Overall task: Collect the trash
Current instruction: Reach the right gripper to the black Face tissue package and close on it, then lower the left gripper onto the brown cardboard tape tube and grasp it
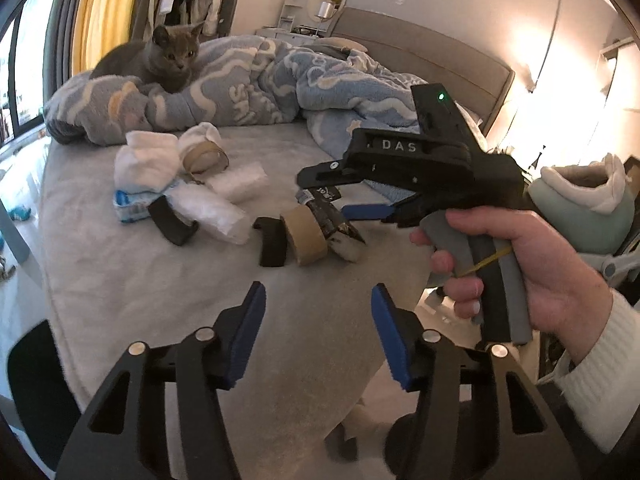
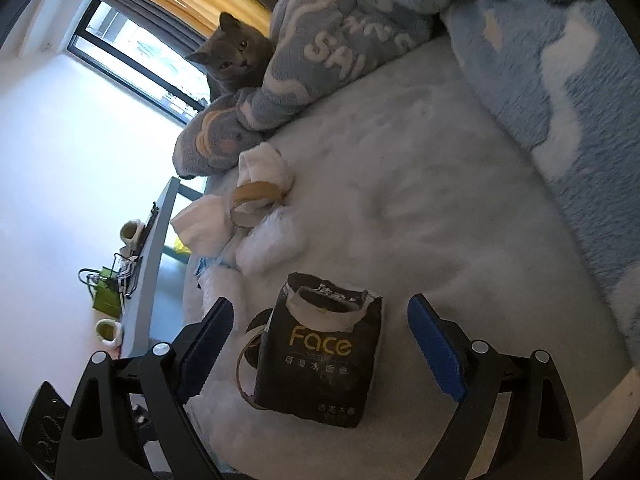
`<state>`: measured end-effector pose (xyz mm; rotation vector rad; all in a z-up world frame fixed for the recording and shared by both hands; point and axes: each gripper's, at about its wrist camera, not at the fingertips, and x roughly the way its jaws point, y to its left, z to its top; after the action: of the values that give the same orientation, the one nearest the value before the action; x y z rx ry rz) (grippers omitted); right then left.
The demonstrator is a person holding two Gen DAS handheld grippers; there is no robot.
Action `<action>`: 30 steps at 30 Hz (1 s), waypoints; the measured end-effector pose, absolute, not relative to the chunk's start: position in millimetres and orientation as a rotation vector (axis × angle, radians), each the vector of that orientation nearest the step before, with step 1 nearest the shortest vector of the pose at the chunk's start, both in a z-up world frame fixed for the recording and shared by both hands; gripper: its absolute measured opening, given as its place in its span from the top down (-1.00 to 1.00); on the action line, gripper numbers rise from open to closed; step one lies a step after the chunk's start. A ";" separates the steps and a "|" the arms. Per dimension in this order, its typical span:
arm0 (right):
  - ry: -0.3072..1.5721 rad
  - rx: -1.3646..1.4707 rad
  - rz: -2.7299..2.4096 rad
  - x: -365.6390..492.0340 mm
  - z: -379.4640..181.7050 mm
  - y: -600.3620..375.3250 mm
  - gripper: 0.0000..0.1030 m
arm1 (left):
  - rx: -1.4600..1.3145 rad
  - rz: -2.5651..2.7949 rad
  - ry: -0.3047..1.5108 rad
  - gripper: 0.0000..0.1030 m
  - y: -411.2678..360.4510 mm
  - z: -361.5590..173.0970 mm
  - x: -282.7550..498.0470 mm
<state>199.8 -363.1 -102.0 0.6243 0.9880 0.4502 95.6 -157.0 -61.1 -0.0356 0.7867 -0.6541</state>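
Two grippers, left gripper (image 1: 318, 308) and right gripper (image 2: 320, 334) both with fingers released and grasping nothing, one black pack (image 2: 320, 360) upright on bed (image 2: 420, 200) between right fingers, two tape rolls (image 1: 306, 236), one cat (image 1: 160, 60).

The left gripper (image 1: 318, 330) is a black plastic frame with triangular cut-outs, round silver pivot pins and two fingers (image 1: 248, 332) faced with blue ribbed pads. The right gripper (image 2: 320, 350) is built the same: black arms, silver pins, blue pads. From the left wrist view its body carries white "DAS" lettering, a green light on top and a handle wrapped in grey foam with a thin yellow band. The right hand (image 1: 532, 276) emerges from a cream ribbed-knit sleeve (image 1: 600, 376).
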 end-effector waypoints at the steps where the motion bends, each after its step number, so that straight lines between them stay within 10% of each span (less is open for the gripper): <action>1: 0.993 0.640 0.464 201.1 -104.4 -362.9 -0.54 | -0.047 -0.657 0.787 -0.11 -158.3 -60.7 96.8; 13: 1.007 0.698 0.488 203.6 -119.6 -372.5 -0.13 | -0.131 -0.643 0.813 0.05 -179.0 -64.6 115.9; 30: 0.971 0.632 0.518 210.7 -102.8 -371.7 -0.11 | -0.104 -0.557 0.874 0.37 -197.2 -85.2 140.0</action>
<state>210.7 -371.7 -102.8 0.6322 0.9705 0.5185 140.0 -197.2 -85.2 -0.1037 0.8738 -0.5572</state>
